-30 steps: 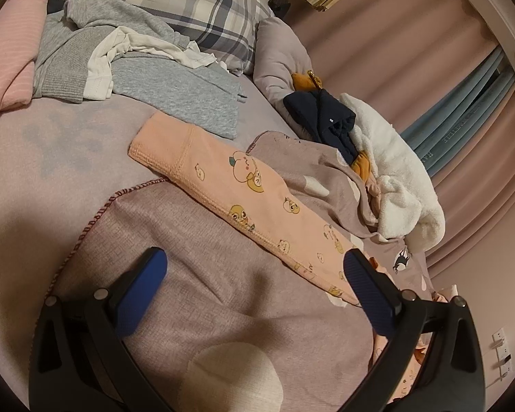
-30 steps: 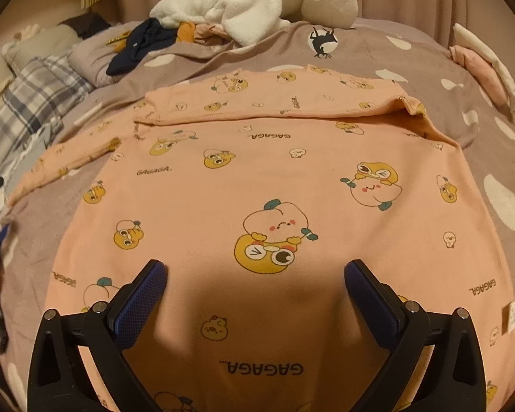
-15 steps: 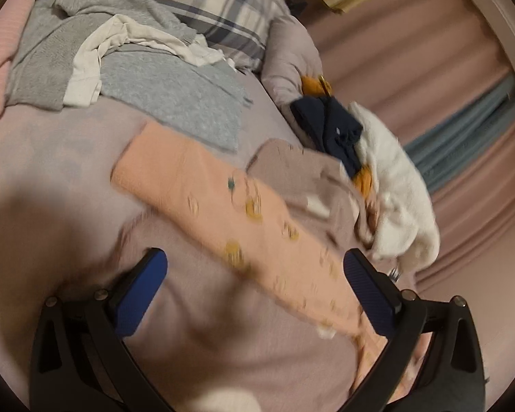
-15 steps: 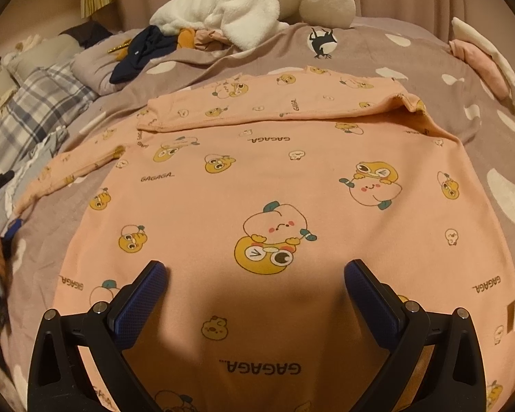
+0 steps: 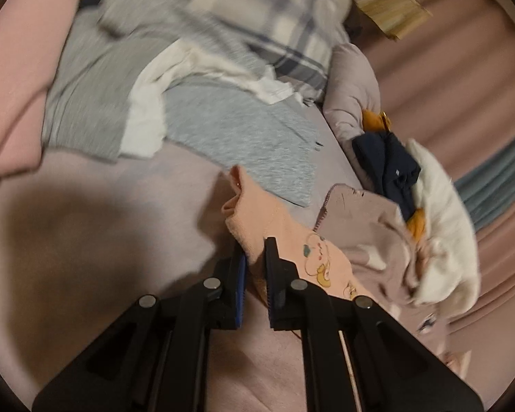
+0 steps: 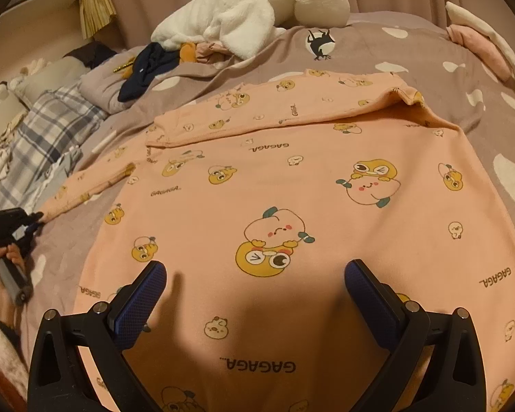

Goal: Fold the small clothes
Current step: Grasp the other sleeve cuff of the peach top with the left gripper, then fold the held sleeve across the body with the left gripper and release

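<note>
In the left wrist view, the left gripper [image 5: 254,267] is closing its jaws on the cuff end of the peach shirt's sleeve [image 5: 257,219], and the pads pinch the fabric between them. The sleeve's long axis runs from that pinched cuff away toward the lower right of the picture, over the mauve duvet [image 5: 357,226], whose stitched edge lies just beside it. The cuff itself sticks up and past the fingertips, toward the grey garment [image 5: 243,137] that lies spread on the bed sheet [image 5: 103,206] nearer the head of the bed. A plaid pillow [image 5: 257,17] sits beyond that, and a white fleece [image 5: 439,226] with a navy garment [image 5: 388,161] is heaped at the duvet's far edge. In the right wrist view, the peach shirt [image 6: 292,206] lies flat across the duvet [image 6: 377,51], its printed body right under the right gripper [image 6: 255,274], whose jaws stand wide apart with only the flat cloth below them. The far sleeve is folded across the top of the body, lying sideways. The near sleeve stretches out toward the left edge of the bed, where the left gripper [image 6: 34,221], held in a person's hand [image 6: 7,267], has its tip.
</note>
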{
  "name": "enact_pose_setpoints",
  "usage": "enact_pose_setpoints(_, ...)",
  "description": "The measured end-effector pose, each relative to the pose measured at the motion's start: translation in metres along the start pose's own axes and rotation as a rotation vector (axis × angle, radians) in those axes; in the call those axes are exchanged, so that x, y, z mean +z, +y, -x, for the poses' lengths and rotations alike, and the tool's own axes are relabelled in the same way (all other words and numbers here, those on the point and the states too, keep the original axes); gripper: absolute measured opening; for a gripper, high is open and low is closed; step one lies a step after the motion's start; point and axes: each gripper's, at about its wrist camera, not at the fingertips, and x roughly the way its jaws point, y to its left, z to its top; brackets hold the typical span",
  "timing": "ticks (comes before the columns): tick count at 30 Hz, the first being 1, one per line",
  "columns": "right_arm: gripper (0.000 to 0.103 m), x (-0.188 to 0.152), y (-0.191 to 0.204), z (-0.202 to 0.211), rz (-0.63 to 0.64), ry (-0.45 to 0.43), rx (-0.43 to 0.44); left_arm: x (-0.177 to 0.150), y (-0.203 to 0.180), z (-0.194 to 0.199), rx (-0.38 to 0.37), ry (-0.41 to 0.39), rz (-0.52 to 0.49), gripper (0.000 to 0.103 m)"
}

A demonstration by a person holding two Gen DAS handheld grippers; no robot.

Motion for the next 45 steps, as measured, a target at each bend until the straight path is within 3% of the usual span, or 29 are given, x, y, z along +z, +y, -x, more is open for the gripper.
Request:
enact_pose_setpoints(6,0.103,0.002,-0.006,0.003,-0.029,-0.012,0.046,-0.002,-0.051,0.023,-0.064,-0.040,-0.081,0.009)
enact_pose_setpoints(10,0.103,0.008,-0.031,0.020,-0.138,-0.010,0.201,-0.027,-0.120,0.041,-0.022,-0.080,-0.273,0.008)
enact_pose_setpoints(13,0.103,0.023,-0.052,0.043,-0.131,-0.048,0.209,-0.060,-0.174,0.049,-0.036,-0.098,-0.417,0.009)
enact_pose_setpoints(15,0.103,0.030,-0.068,0.061,-0.101,-0.144,0.117,-0.086,-0.206,0.050,-0.074,-0.075,-0.460,0.009)
enact_pose_setpoints(18,0.103,0.034,-0.097,0.088,-0.066,-0.258,-0.147,-0.122,-0.250,0.046,-0.119,-0.053,-0.480,0.009)
enact_pose_setpoints(22,0.103,0.029,-0.135,0.100,0.014,-0.297,-0.361,-0.172,-0.314,0.035,-0.147,-0.039,-0.531,0.009)
enact_pose_setpoints(24,0.103,0.024,-0.158,0.100,-0.013,-0.290,-0.401,-0.201,-0.344,0.027,-0.166,-0.023,-0.560,0.008)
enact_pose_setpoints(27,0.103,0.027,-0.193,0.104,-0.097,-0.257,-0.303,-0.251,-0.378,0.014,-0.243,0.069,-0.573,0.008)
enact_pose_setpoints(31,0.103,0.025,-0.229,0.116,-0.246,-0.302,-0.253,-0.335,-0.419,-0.002,-0.288,0.135,-0.699,0.008)
enact_pose_setpoints(36,0.103,0.020,-0.257,0.106,-0.376,-0.249,-0.163,-0.421,-0.432,-0.034,-0.308,0.362,-0.741,0.010)
enact_pose_setpoints(38,0.103,0.017,-0.259,0.104,-0.389,-0.243,-0.170,-0.441,-0.434,-0.035,-0.323,0.409,-0.779,0.021)
enact_pose_setpoints(40,0.103,0.014,-0.263,0.105,-0.406,-0.237,-0.178,-0.451,-0.433,-0.028,-0.416,0.489,-0.776,0.036)
enact_pose_setpoints(41,0.103,0.013,-0.265,0.105,-0.416,-0.233,-0.176,-0.452,-0.434,-0.023,-0.465,0.523,-0.759,0.038)
enact_pose_setpoints(45,0.103,0.007,-0.273,0.104,-0.443,-0.217,-0.169,-0.449,-0.440,0.003,-0.594,0.537,-0.728,0.062)
